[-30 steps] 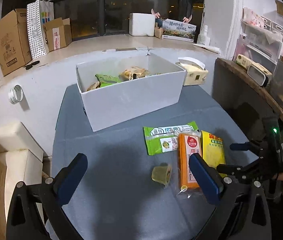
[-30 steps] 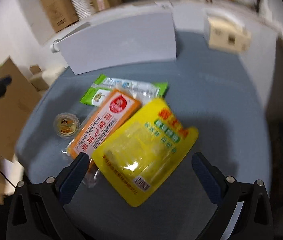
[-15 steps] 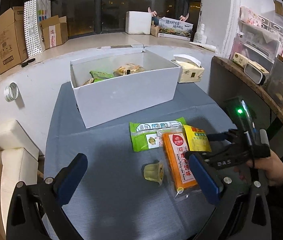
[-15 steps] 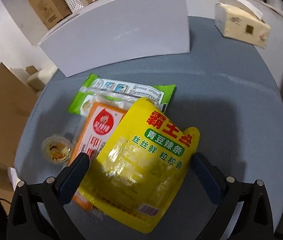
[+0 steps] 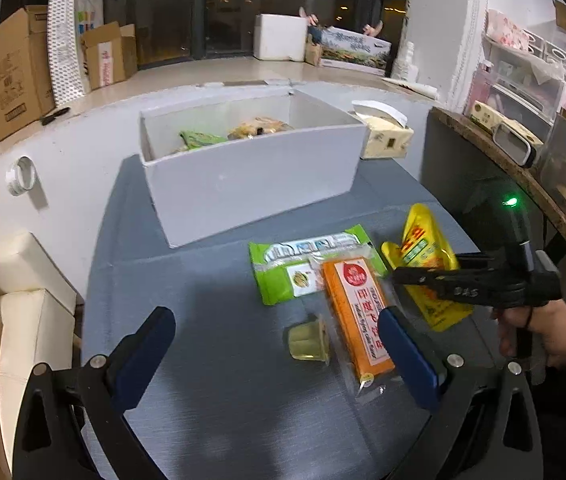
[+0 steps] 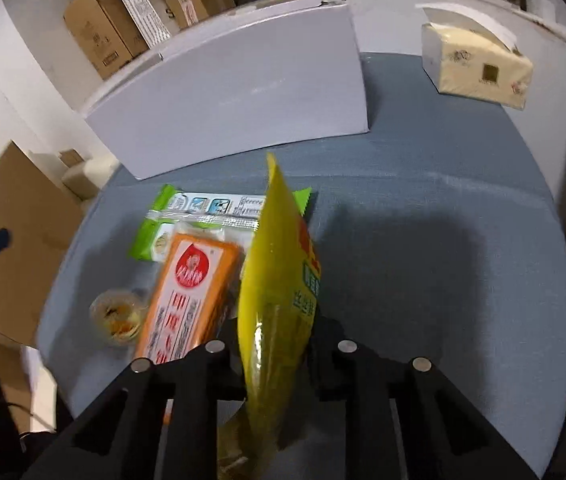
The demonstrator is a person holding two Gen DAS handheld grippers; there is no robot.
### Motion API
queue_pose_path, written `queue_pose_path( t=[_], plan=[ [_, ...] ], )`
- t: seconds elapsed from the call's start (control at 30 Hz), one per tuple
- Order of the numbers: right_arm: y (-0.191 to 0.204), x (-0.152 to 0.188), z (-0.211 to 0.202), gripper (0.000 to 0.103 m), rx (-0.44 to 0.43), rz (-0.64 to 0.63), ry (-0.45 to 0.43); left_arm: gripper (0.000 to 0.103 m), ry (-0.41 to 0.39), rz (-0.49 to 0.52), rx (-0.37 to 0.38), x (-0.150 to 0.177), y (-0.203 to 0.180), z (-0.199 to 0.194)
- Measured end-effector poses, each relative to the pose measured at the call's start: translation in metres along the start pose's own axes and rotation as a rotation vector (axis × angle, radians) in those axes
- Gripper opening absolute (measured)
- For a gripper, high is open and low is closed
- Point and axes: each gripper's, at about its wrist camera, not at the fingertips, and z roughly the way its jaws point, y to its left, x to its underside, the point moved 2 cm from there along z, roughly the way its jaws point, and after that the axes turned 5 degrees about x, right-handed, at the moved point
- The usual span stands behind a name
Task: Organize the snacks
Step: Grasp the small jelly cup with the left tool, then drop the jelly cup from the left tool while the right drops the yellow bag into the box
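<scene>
My right gripper (image 6: pixel 273 340) is shut on a yellow snack bag (image 6: pixel 279 280) and holds it edge-up above the table; the bag and gripper (image 5: pixel 423 276) also show in the left wrist view (image 5: pixel 423 248). An orange snack pack (image 5: pixel 357 312), a green snack pack (image 5: pixel 303 268) and a small jelly cup (image 5: pixel 309 344) lie on the grey table. A white box (image 5: pixel 255 184) with several snacks inside stands behind them. My left gripper (image 5: pixel 279 344) is open and empty, low over the table's near side.
A tissue box (image 5: pixel 387 140) sits right of the white box. A dark curved shelf (image 5: pixel 523 168) with clutter runs along the right. Cardboard boxes (image 5: pixel 15 80) stand on the ledge behind. Cream cushions (image 5: pixel 15 280) lie left of the table.
My right gripper has shut on the yellow bag and lifted it, turning it from flat to on edge. The left gripper stays open and has hardly moved.
</scene>
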Motion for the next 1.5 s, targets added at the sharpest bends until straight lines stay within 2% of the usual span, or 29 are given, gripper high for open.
queue_pose_path(
  t=[0.1,0.33,0.5,0.57,0.6,0.63,0.67,0.7,0.87,1.03,1.13,1.2,1.33,1.4,1.5],
  plan=[
    [-0.008,0.01,-0.027,0.021,-0.027,-0.004,-0.05,0.103,0.024,0.015,0.049,0.003,-0.006,0.01],
    [-0.01,0.028,-0.076,0.021,-0.038,0.009,-0.122,0.103,0.116,0.069,0.054,0.015,-0.027,0.051],
    [-0.002,0.038,-0.084,0.021,-0.038,0.013,-0.157,0.101,0.177,0.076,0.029,0.02,-0.029,0.084],
    [0.003,0.037,-0.08,0.021,-0.038,0.011,-0.157,0.085,0.178,0.061,0.013,0.022,-0.024,0.092],
    [0.004,0.036,-0.079,0.021,-0.037,0.01,-0.155,0.064,0.191,0.052,-0.002,0.024,-0.021,0.095],
    [0.006,0.035,-0.078,0.021,-0.035,0.009,-0.153,0.038,0.208,0.038,-0.007,0.025,-0.017,0.099],
    [0.013,0.032,-0.069,0.021,-0.033,0.012,-0.15,0.038,0.215,0.01,0.023,0.027,-0.013,0.1],
    [0.012,0.032,-0.069,0.021,-0.034,0.014,-0.148,0.038,0.206,-0.01,0.041,0.027,-0.009,0.097],
    [0.02,0.029,-0.066,0.021,-0.041,0.0,-0.147,0.034,0.157,-0.014,0.031,0.022,-0.003,0.075],
    [0.029,0.019,-0.066,0.021,-0.035,-0.023,-0.159,0.034,0.059,-0.01,0.006,0.003,0.004,0.04],
    [0.04,0.004,-0.071,0.021,-0.033,-0.058,-0.184,0.034,-0.025,-0.002,0.005,-0.019,0.009,0.014],
    [0.05,-0.011,-0.076,0.021,-0.027,-0.091,-0.206,0.034,-0.074,0.001,0.004,-0.037,0.013,-0.002],
    [0.074,-0.066,-0.089,0.021,-0.023,-0.17,-0.28,0.034,-0.173,0.01,-0.021,-0.091,0.025,-0.023],
    [0.083,-0.099,-0.088,0.021,-0.019,-0.191,-0.303,0.034,-0.207,0.015,-0.039,-0.121,0.032,-0.023],
    [0.095,-0.15,-0.071,0.021,-0.008,-0.205,-0.304,0.034,-0.214,-0.011,-0.049,-0.164,0.048,-0.008]
  ],
)
